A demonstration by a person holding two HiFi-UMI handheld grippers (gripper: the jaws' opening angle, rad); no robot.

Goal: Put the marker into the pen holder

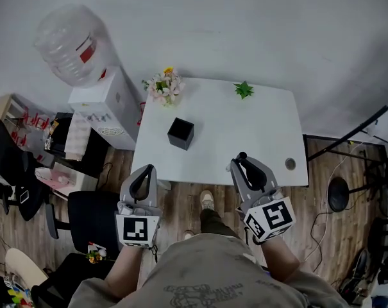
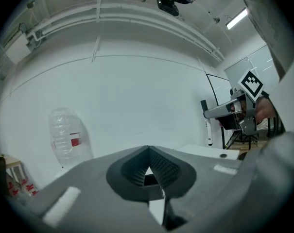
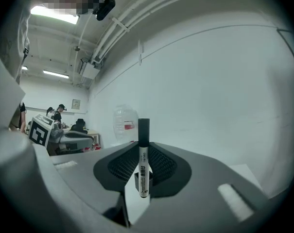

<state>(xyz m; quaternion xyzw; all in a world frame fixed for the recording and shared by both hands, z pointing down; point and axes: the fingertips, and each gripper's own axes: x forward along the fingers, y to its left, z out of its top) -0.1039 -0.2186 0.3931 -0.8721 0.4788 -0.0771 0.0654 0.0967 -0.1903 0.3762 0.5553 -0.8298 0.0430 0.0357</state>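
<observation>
Short of the pen holder (image 1: 181, 133), the right gripper (image 1: 241, 164) has its fingers clamped on the marker (image 3: 143, 171), long axis upright, cap up. The left gripper (image 1: 146, 172), fingers closed together, carries nothing. The holder stands ahead on the white surface (image 1: 245, 127), leftward of the marker, its opening hard to make out.

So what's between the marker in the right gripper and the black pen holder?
Only bare table lies between the marker and the pen holder, seen in the head view; the right gripper holds it upright.
</observation>
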